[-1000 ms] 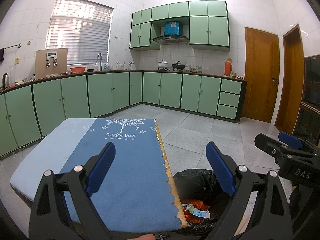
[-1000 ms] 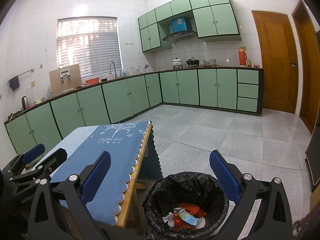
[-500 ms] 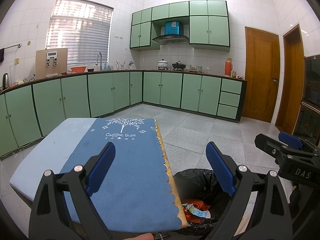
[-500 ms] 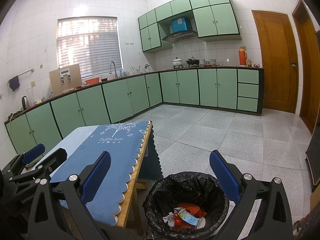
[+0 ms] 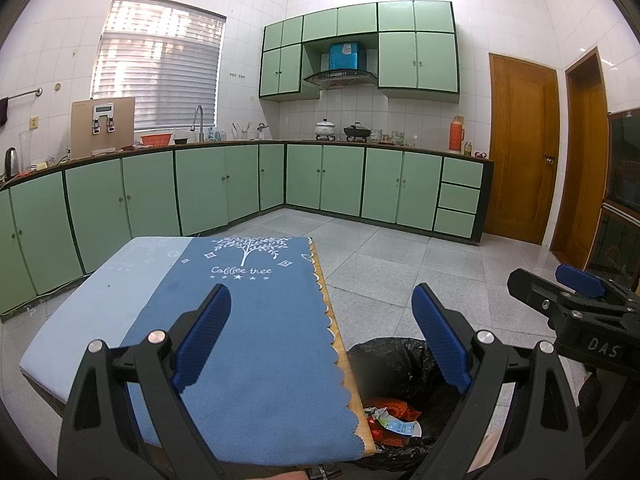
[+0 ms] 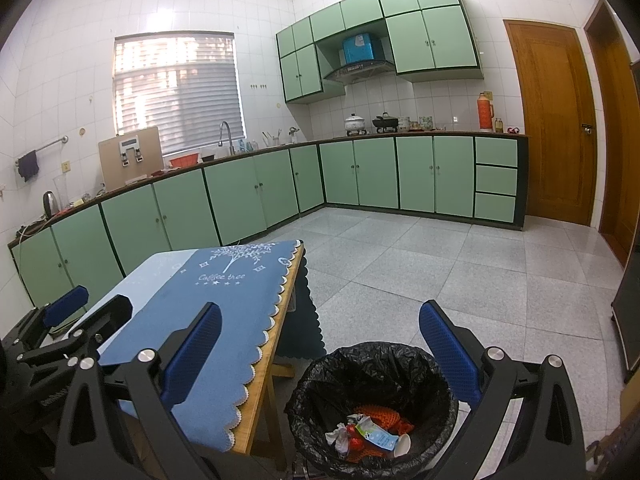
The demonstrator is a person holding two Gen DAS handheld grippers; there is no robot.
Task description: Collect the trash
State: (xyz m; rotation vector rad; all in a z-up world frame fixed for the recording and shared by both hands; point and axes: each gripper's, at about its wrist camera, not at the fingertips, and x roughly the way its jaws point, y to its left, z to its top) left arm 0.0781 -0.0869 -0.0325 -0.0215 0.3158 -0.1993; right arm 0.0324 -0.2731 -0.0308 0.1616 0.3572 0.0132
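The left gripper point(image 5: 320, 336) is nearest, its jaws spread wide and holding nothing, above the right edge of the bench point(image 5: 343, 354). The right gripper point(image 6: 320, 344) also has its jaws released and empty, and it hangs over the bin point(image 6: 442, 376). The bin stands on the floor point(image 6: 440, 268) just beside the right edge of the bench, lined with a black bag. The trash point(image 6: 370, 434) lies at its bottom: crumpled paper, a small carton, a cup and something orange and red. A blue cloth point(image 5: 256, 320) with a scalloped border covers the bench, and its top is bare. One end of the cloth hangs down over the far edge. Beyond the bench and the bin, the tiled floor lies open up to the green cabinets point(image 6: 376, 174) along two walls and to the wooden door point(image 6: 554, 120) at the right.
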